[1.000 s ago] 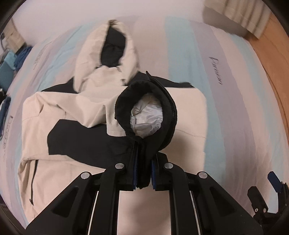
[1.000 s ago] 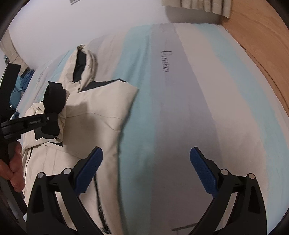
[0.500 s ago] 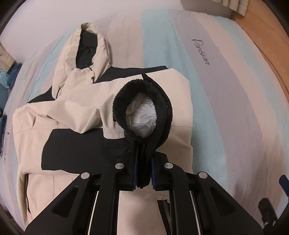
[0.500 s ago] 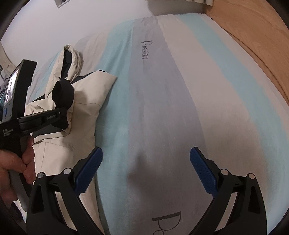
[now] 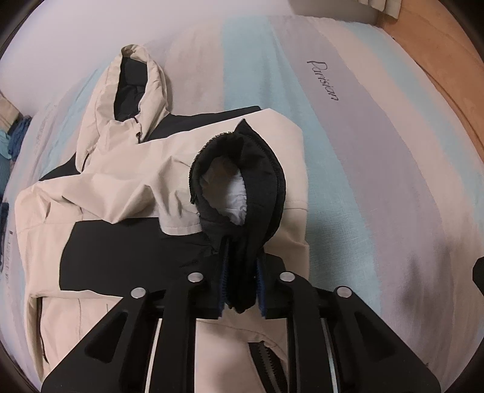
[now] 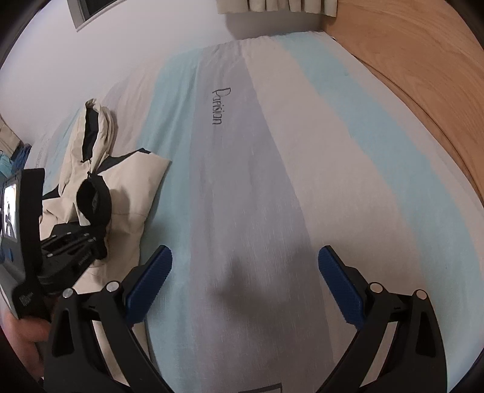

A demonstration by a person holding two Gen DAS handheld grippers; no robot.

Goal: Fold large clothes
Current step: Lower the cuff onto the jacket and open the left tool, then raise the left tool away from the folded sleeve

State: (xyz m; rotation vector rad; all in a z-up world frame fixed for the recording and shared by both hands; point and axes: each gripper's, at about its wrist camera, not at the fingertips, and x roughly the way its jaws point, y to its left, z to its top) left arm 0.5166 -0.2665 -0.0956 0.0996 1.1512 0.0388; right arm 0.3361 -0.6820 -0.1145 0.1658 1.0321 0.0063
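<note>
A cream and black hooded jacket (image 5: 121, 187) lies on the bed, its hood (image 5: 133, 78) pointing away. One sleeve is folded across the chest, and its black cuff (image 5: 266, 187) with white lining stands up in a loop. My left gripper (image 5: 242, 284) has the cuff's edge between its blue pads; its jaws are opening, with the fabric still filling the gap. In the right wrist view, the jacket (image 6: 127, 181) and the left gripper (image 6: 90, 238) sit at the left. My right gripper (image 6: 245, 278) hangs open over bare sheet to the right of the jacket, holding nothing.
The bed sheet (image 6: 272, 181) has blue, grey and white stripes with printed lettering. A wooden surface (image 6: 423, 75) runs along the right side. A curtain hem (image 6: 278, 4) hangs at the far wall. Blue clothes (image 5: 15, 136) lie at the far left. A hand (image 6: 27, 335) grips the left tool.
The left gripper carried the cuff down and across the jacket's chest, and its pads now stand slightly wider apart. The right gripper drifted right, away from the jacket, still open.
</note>
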